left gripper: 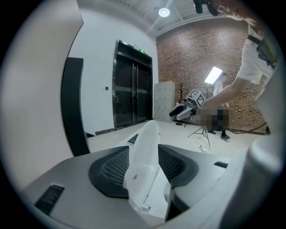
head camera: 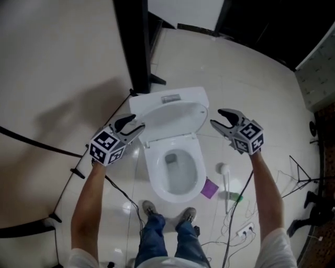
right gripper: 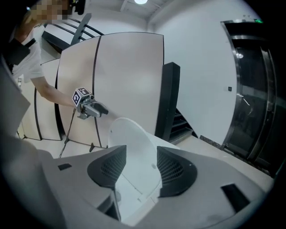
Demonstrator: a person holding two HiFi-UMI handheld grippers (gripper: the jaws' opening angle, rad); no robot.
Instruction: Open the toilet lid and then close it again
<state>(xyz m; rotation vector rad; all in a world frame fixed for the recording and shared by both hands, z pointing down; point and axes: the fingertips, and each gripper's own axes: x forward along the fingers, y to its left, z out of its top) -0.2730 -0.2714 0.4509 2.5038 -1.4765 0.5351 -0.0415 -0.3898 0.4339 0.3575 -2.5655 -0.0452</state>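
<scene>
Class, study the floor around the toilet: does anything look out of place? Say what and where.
Yes. A purple piece lies loose beside the toilet bowl, and a white-handled tool, a power strip and tangled cables lie strewn next to it.

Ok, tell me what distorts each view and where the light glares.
Head view: even light, a soft shadow on the beige panel, sheen on the floor. Left gripper view: fisheye bending, dark corners, ceiling lamp glaring. Right gripper view: same fisheye, second lamp flaring at top; toilet lid sharp.

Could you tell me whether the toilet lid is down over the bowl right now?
No, the toilet lid stands raised against the tank, leaving the bowl uncovered.
</scene>
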